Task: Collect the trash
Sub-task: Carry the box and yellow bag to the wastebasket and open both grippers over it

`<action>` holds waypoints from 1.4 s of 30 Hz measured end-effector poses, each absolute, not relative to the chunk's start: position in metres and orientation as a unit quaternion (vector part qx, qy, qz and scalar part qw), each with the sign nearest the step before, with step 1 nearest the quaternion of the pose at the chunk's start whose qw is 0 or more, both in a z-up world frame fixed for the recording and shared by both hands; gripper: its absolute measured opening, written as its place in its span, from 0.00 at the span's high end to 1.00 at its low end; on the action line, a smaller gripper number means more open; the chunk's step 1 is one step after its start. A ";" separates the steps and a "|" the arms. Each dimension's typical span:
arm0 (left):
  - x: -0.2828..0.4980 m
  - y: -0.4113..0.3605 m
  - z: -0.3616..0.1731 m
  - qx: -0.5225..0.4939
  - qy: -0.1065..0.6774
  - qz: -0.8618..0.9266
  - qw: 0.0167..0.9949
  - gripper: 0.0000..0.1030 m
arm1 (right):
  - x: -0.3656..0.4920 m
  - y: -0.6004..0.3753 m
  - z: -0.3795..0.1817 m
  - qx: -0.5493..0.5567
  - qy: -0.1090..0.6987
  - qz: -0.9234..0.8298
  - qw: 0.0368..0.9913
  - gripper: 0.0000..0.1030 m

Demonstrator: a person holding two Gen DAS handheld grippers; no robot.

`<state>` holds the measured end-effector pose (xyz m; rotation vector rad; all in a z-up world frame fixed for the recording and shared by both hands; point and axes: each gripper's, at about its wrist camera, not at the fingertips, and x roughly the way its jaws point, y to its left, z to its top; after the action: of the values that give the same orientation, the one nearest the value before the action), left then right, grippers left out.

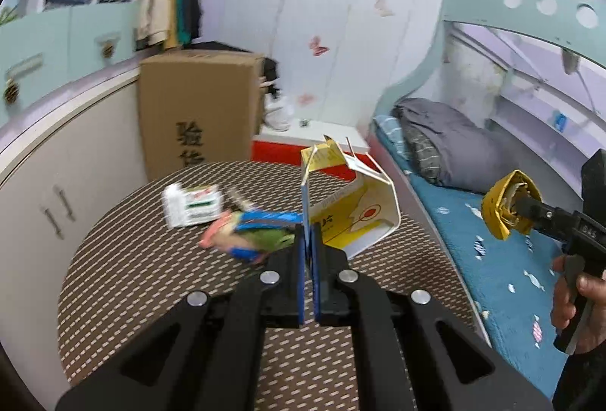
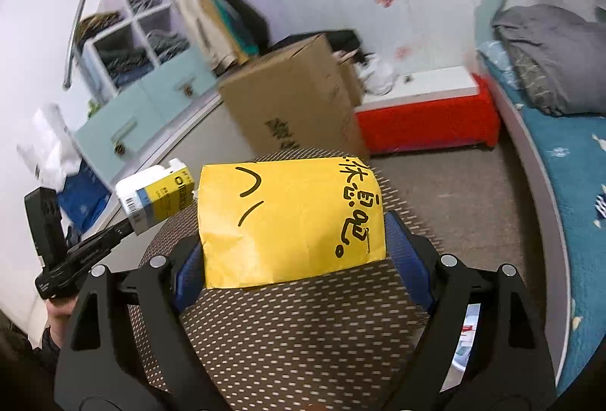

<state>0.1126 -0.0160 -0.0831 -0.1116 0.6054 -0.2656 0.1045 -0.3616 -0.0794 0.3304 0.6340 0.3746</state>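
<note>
Clearly, through the left wrist camera, the left gripper [image 1: 310, 240] is clenched on one wall of an opened yellow-and-white carton [image 1: 352, 210], lifted above the round patterned table [image 1: 113, 282]. Behind it on that table lie a white-and-green packet [image 1: 193, 208] and a colourful wrapper [image 1: 250, 235].

Through the right wrist camera, the right gripper [image 2: 299, 256] grasps a yellow paper bag [image 2: 291, 218], jaws wide around it, above the same table. Both pieces are picked up; next comes carrying them to a bin, not in view.
</note>
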 end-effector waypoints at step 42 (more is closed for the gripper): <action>0.165 -0.378 -0.189 0.131 0.408 -0.374 0.823 0.97 | 0.055 -0.636 -0.310 0.434 0.380 -0.130 0.806 0.06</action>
<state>0.1653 -0.3785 -0.1891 0.2790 0.8670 -0.7959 0.0553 -0.6355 -0.3096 0.9287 0.8135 -0.2781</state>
